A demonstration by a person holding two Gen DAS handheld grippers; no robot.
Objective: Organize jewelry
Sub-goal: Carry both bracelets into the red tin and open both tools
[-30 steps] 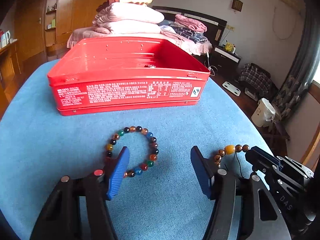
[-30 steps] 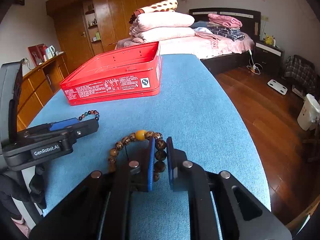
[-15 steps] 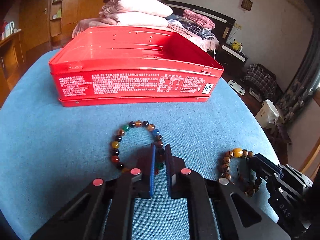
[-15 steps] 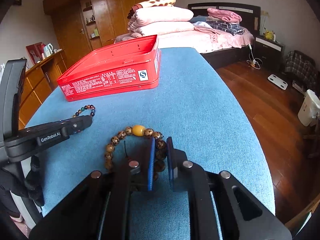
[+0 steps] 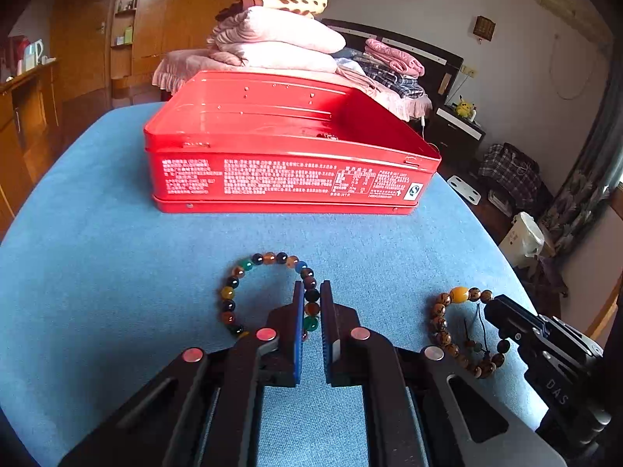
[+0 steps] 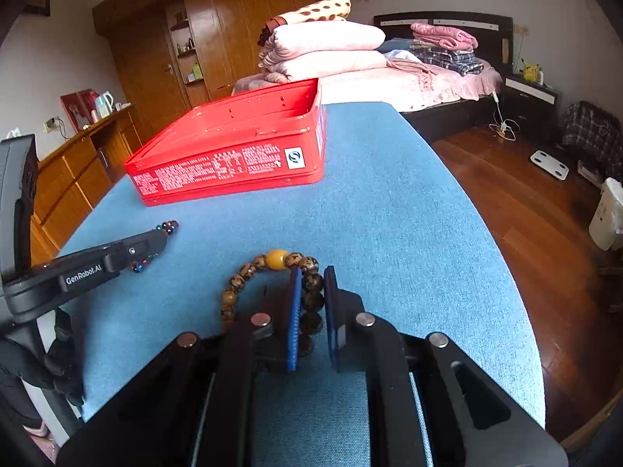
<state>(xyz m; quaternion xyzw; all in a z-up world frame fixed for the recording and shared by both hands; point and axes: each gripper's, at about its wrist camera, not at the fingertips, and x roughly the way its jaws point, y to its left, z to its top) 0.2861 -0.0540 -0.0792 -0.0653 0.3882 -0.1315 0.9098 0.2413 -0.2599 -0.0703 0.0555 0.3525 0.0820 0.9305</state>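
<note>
Bracelets, two of them, each pinched by a hand-held gripper on the blue bench.

Multicoloured bead bracelet (image 5: 268, 292) lies on the cloth-covered bench (image 5: 97, 272), its right side clamped between the closed blue pads of the left hand-held gripper (image 5: 311, 303). Just to its right, the brown wooden bead bracelet (image 6: 272, 284) with one amber bead is clamped the same way by the right hand-held gripper (image 6: 311, 295). One open red tin box (image 5: 288, 155) stands beyond them on the bench. Behind is a bedroom: one bed (image 6: 409, 81) stacked with folded pink quilts, wooden wardrobes, dark wood floor.
</note>
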